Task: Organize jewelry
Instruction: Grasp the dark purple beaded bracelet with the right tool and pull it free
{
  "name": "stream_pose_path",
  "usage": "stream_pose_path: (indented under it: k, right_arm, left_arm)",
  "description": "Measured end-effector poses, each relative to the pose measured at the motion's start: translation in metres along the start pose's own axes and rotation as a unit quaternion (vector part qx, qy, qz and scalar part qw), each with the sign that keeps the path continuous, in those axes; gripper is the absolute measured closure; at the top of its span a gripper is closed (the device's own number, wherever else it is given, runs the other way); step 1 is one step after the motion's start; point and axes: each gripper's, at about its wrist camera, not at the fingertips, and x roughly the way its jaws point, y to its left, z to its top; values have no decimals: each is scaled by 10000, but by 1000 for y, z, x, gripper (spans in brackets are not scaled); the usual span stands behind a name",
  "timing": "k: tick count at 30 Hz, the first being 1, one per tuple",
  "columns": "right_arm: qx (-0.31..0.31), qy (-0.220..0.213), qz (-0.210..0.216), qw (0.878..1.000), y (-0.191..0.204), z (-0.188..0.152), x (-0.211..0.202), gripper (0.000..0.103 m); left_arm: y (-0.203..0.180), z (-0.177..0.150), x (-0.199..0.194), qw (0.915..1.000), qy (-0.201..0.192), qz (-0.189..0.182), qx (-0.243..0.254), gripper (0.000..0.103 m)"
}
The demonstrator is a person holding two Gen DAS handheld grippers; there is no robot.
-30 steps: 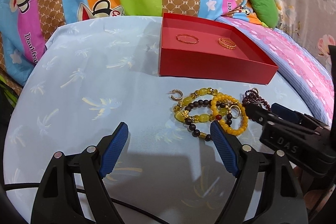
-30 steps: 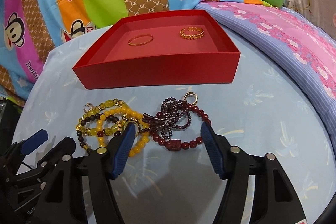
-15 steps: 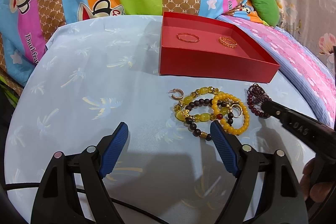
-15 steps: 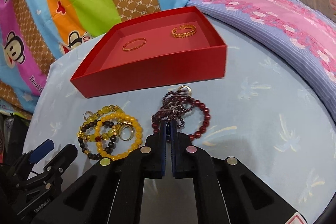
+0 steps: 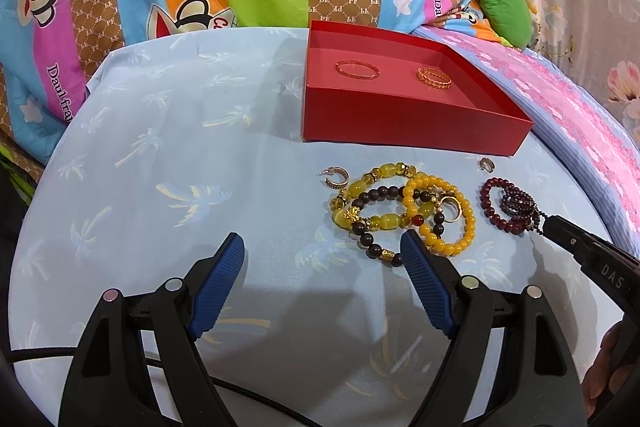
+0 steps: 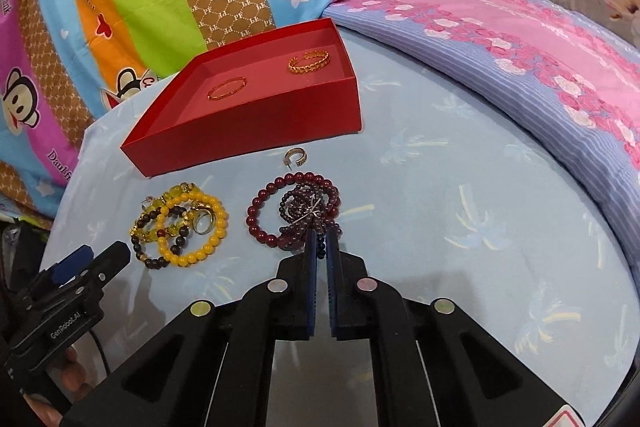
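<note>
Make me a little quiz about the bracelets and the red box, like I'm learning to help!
1. How many gold bangles lie in the red box?
2. True or false: the right claw is pinching the dark red beads.
3. Which is nearest the left claw? A) the yellow bracelets B) the green cushion C) the small hoop earring by the box.

Key
1. Two: a thin bangle and a chain-pattern bangle.
2. True; its blue pads are nearly closed on a strand of the beads.
3. A; they lie on the blue sheet just past its wide-open pads.
</note>
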Motion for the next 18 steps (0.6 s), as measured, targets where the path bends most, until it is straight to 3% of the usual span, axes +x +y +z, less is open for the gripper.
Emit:
stream_pose_path:
  k: [4,11,12,16,18]
  right_arm:
    - [17,-122,-18,9999,3,4,-3,69]
    - [-92,-32,-103,9999,12,11,12,66]
    - [-68,32,-99,9999,11,11,17,67]
    - [-28,90,-63,9999,9,8,20,90]
    - [-6,53,-54,10000,7,8,18,93]
  left_arm:
    - [-1,-1,0,10000,4,3,24,27]
    - [-2,-1,1,10000,30,-32,10,27]
    - [-1,-1,1,10000,35,-44,2,27]
    - [-3,-1,1,10000,55,-80,16,27]
    - [-5,-1,1,9999,49,-84,60,27]
